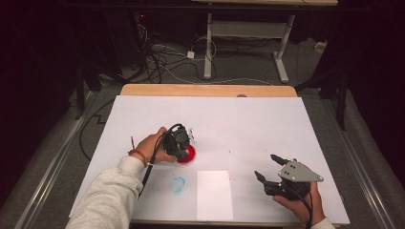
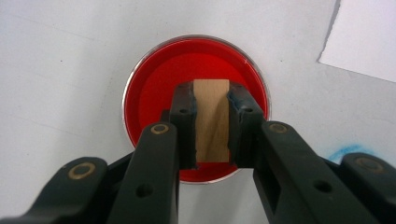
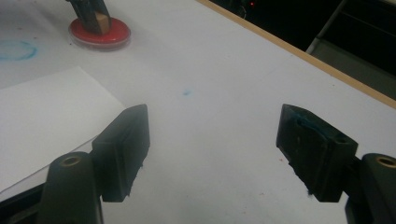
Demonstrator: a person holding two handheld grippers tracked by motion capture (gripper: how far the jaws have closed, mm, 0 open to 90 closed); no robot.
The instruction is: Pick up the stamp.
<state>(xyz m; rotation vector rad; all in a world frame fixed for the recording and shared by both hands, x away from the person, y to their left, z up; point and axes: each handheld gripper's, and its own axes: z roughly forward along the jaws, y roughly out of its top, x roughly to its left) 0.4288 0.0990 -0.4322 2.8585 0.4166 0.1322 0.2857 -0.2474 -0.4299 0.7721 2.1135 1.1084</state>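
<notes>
Left gripper (image 2: 211, 122) clenched on wooden stamp block (image 2: 212, 119), pressed into red ink pad (image 2: 154, 93); I judge inking underway; stamping white paper sheet (image 1: 214, 193) remains; right gripper (image 3: 212, 154) released, idle.

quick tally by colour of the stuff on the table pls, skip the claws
red: 1, round ink pad dish
wood: 1, wooden block
white: 1, loose paper sheet
blue: 1, ring-shaped stamp mark
total: 4

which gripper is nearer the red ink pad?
Left. The left gripper is directly over the red ink pad, holding a wooden block on it. The right gripper sits open, well off to the side.
</notes>
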